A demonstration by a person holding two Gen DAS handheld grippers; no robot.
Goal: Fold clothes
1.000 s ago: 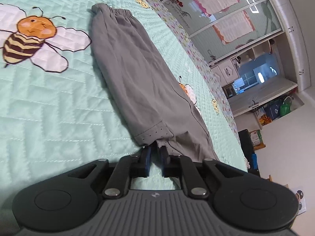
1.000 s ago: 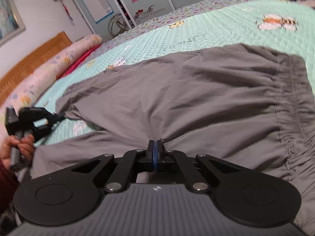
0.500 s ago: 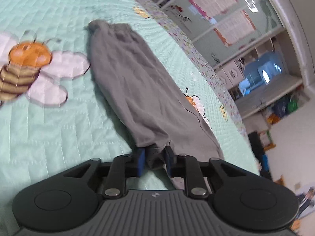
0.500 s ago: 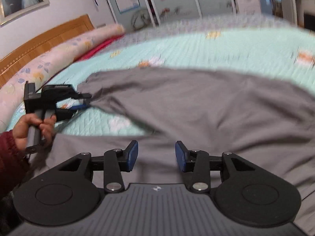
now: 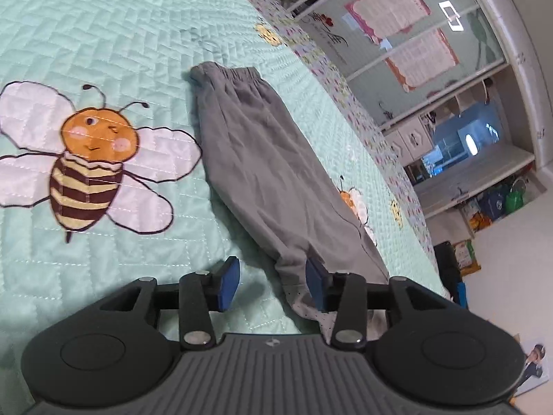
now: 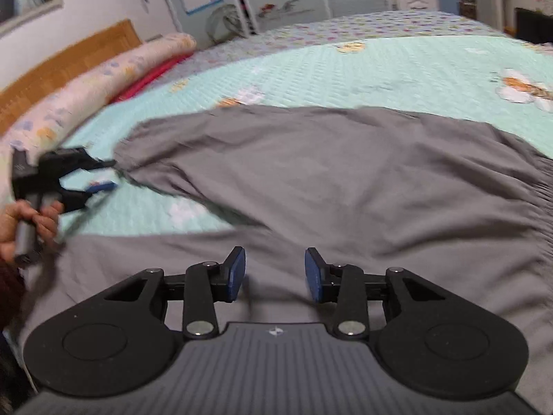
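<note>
Grey trousers point(image 5: 269, 173) lie lengthwise on the bed, elastic waistband point(image 5: 228, 74) at the far end. Their cuff point(image 5: 293, 287) rests on the quilt between the jaws of my left gripper point(image 5: 272, 269), close to the right pad; the jaws are opening and neither pad presses it. In the right wrist view the trousers point(image 6: 345, 173) spread wide, and my right gripper point(image 6: 274, 259) hovers over them, jaws apart and closing slightly, nothing pinched between them. The left gripper point(image 6: 109, 174) shows at the left, at the leg end, held by a hand point(image 6: 31, 214).
The mint quilt point(image 5: 103, 52) carries a large bee picture point(image 5: 90, 169) left of the trousers. A wooden headboard point(image 6: 69, 58) and a rolled floral pillow point(image 6: 103, 79) line the far left. Wardrobe doors point(image 5: 397, 34) stand beyond the bed's edge.
Both grippers went from shut on the cloth to jaws apart. The left let go of the cuff, which dropped onto the quilt. The right released the fabric and drew up and back.
</note>
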